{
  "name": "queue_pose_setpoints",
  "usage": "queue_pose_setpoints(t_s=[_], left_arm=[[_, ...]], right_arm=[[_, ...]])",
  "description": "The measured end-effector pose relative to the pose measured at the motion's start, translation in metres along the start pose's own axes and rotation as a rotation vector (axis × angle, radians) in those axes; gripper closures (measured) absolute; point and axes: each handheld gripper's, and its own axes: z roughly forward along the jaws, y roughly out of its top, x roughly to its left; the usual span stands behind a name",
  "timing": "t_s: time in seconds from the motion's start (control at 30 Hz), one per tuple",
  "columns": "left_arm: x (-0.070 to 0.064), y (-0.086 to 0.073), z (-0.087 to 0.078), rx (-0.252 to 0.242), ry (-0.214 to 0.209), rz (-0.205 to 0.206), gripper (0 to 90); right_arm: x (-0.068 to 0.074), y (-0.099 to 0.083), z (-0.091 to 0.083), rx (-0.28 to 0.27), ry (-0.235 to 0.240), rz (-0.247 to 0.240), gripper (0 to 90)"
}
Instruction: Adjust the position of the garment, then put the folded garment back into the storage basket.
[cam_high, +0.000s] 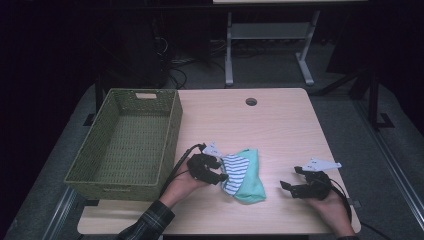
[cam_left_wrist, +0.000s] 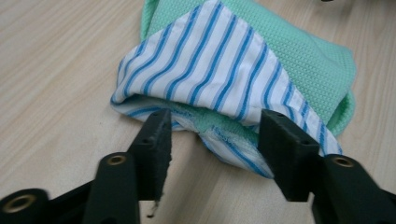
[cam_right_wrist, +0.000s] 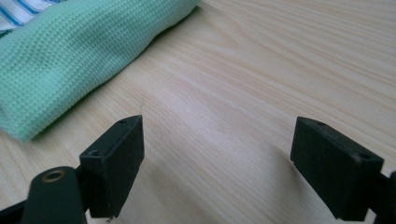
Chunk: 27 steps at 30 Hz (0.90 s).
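Tabletop of pale wood (cam_high: 280, 125) is shared by an olive woven basket (cam_high: 125, 142) at left and a folded mint-green knit cloth with blue-striped white lining (cam_high: 243, 175) near the front. The left gripper (cam_left_wrist: 212, 135) is spread wide around the striped edge; all layers should be pinched together. The right gripper (cam_right_wrist: 217, 154) is held open, apart.

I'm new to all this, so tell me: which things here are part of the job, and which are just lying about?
Part of the job:
- striped cloth
- green cloth, under it
- left gripper, open at the striped cloth's edge
- right gripper, open, beside the cloths
- basket, possibly where they go

Lying about:
- white frame beyond the table
- floor cables
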Motion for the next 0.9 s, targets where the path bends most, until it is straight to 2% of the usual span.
queue_pose_setpoints(t_s=[0.03,0.1,0.17,0.23,0.4,0.47,0.63,0.67,0.9], left_arm=[[-0.001,0.001,-0.001,-0.008,0.011,0.013,40.2],[-0.003,0.003,-0.003,-0.015,0.005,0.020,35.3],[-0.005,0.007,-0.003,0.006,0.004,0.049,29.0],[-0.008,0.009,-0.002,0.006,0.008,0.057,25.8],[-0.012,0.015,0.003,0.041,0.000,0.099,18.3],[-0.013,0.018,0.004,0.046,0.011,0.111,17.4],[-0.016,0.027,0.007,0.059,0.008,0.136,16.9],[-0.015,0.028,0.007,0.072,0.008,0.153,16.9],[-0.015,0.039,0.018,0.100,-0.005,0.197,16.9]], right_arm=[[-0.001,-0.001,-0.001,0.002,-0.008,0.000,15.8],[-0.002,-0.003,-0.003,0.015,-0.031,-0.001,14.7],[-0.002,-0.005,-0.005,0.024,-0.038,-0.001,14.2],[-0.002,-0.006,-0.005,0.035,-0.039,-0.005,14.0],[-0.001,-0.006,-0.005,0.053,-0.052,-0.021,13.3],[-0.001,-0.006,-0.005,0.054,-0.052,-0.022,12.8],[-0.001,-0.006,-0.004,0.056,-0.058,-0.019,11.8],[-0.001,-0.006,-0.004,0.057,-0.058,-0.018,11.6],[-0.001,-0.006,-0.004,0.057,-0.059,-0.017,11.2]])
